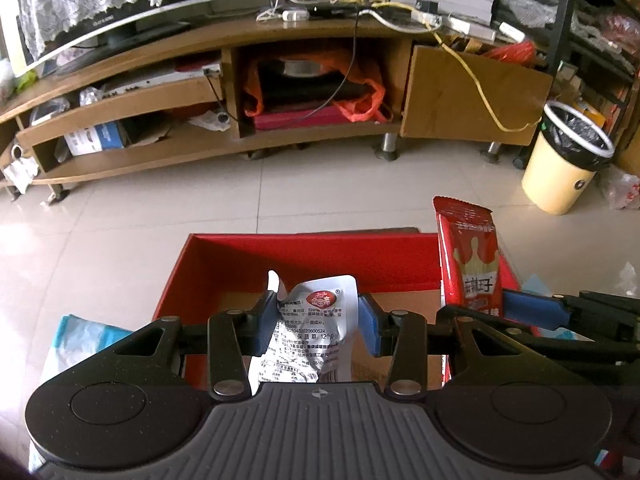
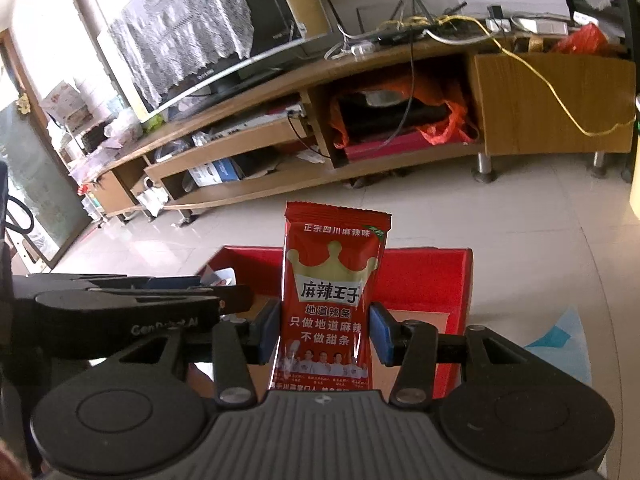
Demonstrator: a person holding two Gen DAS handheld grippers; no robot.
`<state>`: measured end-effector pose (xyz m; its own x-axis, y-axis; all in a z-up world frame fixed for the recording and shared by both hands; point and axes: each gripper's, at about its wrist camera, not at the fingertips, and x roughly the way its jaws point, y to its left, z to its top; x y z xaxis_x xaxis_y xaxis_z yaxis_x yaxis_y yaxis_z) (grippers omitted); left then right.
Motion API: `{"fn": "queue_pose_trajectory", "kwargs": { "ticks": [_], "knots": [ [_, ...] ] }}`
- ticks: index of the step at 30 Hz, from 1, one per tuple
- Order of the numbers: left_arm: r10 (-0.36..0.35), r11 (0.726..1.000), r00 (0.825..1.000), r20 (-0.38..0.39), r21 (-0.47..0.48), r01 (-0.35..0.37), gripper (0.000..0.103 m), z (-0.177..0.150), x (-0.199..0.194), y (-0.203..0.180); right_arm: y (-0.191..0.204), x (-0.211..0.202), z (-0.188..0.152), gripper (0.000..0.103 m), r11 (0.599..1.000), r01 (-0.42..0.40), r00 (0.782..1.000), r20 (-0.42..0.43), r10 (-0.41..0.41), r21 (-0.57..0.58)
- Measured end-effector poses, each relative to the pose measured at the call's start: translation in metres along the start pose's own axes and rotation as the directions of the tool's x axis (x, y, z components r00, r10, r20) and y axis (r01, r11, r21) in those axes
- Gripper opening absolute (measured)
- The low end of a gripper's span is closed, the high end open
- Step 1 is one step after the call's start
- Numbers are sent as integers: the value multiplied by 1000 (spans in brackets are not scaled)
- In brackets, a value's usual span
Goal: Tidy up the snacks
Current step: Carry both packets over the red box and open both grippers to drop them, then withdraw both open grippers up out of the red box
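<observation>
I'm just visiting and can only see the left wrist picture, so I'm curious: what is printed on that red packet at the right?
Observer: The red snack packet shows a gold crown above white Chinese lettering.
Operator: Is anything holding it?
Observer: Yes, the right gripper is shut on it, upright, with blue pads on both sides.
Operator: Anything lower on the packet?
Observer: A row of small figures in white is printed near its bottom.
Operator: And the far left of the room?
Observer: The wooden TV stand runs on toward a doorway.
</observation>
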<state>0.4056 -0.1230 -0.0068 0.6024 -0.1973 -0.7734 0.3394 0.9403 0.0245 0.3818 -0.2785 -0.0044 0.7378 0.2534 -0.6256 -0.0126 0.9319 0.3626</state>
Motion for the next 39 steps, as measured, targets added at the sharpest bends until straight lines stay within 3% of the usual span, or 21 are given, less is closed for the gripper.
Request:
{"fn": "queue_pose_trajectory", "kwargs": {
  "ticks": [12, 19, 23, 35, 37, 39],
  "knots": [
    [36, 999, 995, -89, 0, -36, 51, -28, 32, 13, 2, 33, -16, 45, 998, 33, 997, -64, -36, -53],
    [42, 999, 992, -119, -2, -42, 49, -44, 21, 18, 20, 27, -30, 44, 991, 44, 992, -110, -58, -125],
    [46, 999, 989, -139, 6, -45, 44, -53, 13, 18, 25, 25, -39, 42, 993, 24, 986, -159, -42, -116],
    [29, 999, 982, -187, -7, -31, 42, -72, -14, 16, 33, 6, -53, 42, 995, 22, 967, -249, -46, -101],
    [32, 999, 981, -190, -3, -33, 43, -75, -20, 14, 35, 1, -56, 42, 995, 20, 964, -261, -46, -101],
    [45, 999, 983, -177, -7, -47, 51, -74, -28, 14, 37, -5, -58, 42, 995, 28, 964, -262, -53, -95]
  ]
}}
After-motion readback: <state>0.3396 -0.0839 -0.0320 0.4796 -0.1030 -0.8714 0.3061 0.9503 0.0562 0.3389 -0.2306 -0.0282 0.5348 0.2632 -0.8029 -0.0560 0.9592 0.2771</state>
